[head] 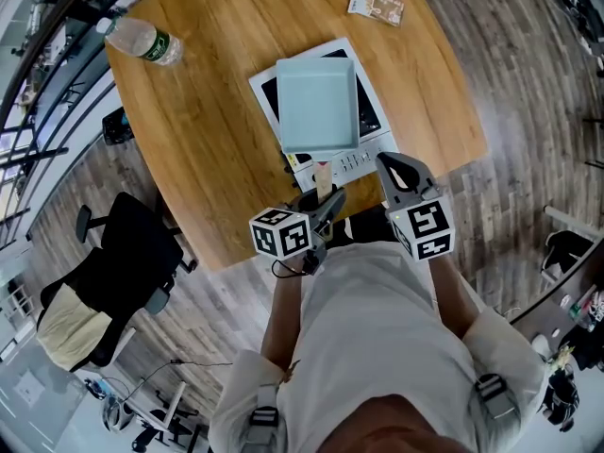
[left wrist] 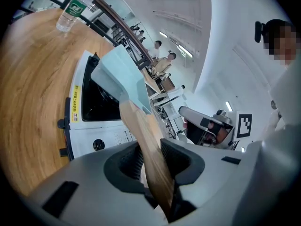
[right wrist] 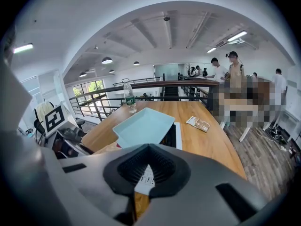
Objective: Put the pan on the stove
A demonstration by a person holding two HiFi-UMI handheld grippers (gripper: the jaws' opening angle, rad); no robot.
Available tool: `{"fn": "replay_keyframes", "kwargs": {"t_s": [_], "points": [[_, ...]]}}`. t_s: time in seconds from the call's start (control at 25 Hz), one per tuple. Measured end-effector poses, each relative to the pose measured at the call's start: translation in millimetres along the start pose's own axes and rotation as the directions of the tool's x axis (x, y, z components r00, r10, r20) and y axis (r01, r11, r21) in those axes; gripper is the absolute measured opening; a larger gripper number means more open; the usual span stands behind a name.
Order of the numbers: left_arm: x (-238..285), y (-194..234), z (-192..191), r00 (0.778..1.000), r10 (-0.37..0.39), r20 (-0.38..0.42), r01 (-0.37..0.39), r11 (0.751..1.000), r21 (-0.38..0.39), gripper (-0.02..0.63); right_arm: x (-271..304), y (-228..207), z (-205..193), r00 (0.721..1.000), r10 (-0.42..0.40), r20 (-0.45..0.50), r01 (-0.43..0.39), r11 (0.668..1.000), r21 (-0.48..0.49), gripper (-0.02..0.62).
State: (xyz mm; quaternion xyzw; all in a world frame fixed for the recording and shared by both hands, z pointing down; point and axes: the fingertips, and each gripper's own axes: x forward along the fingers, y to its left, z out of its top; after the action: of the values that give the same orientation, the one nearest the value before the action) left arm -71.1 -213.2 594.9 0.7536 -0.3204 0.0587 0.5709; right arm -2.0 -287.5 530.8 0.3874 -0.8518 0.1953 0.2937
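Note:
A pale blue square pan (head: 319, 102) lies over the white induction stove (head: 373, 149) on the round wooden table (head: 208, 159). Its wooden handle (head: 324, 179) points toward me. My left gripper (head: 326, 201) is shut on that handle; in the left gripper view the handle (left wrist: 141, 131) runs between the pads of the gripper (left wrist: 151, 161) up to the pan (left wrist: 120, 76), above the stove (left wrist: 101, 126). Whether the pan rests on the glass I cannot tell. My right gripper (head: 392, 163) hovers at the table edge beside the stove's panel, shut and empty (right wrist: 149, 147), facing the pan (right wrist: 143, 126).
A plastic water bottle (head: 142, 41) stands at the table's far left. A small printed packet (head: 376, 6) lies at the far edge. A black office chair (head: 123, 253) stands on the floor to the left. People stand far off by a railing.

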Motion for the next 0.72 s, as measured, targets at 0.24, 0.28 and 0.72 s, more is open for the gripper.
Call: {"fn": "replay_keyframes", "kwargs": {"t_s": [0.24,0.28,0.72], "points": [[7.7,4.7,0.1,1.000,0.003,-0.008,-0.004,1.000,-0.014,0.120,4.9,-5.5,-2.3,1.000,0.004,-0.011,-0.004,1.000,0.001,0.020],[8.7,5.3,-0.4,1.000,0.004,-0.008,-0.004,1.000,-0.019,0.121,5.3,-6.3,-2.5,1.000,0.005,-0.012,-0.005,1.000,0.002,0.020],[18.9,17.3,-3.1,0.999,0.033,0.001,-0.033,0.999,-0.035,0.121,10.6,-12.5,-3.1,1.000,0.013,-0.022,-0.013,1.000,0.004,0.020]]}}
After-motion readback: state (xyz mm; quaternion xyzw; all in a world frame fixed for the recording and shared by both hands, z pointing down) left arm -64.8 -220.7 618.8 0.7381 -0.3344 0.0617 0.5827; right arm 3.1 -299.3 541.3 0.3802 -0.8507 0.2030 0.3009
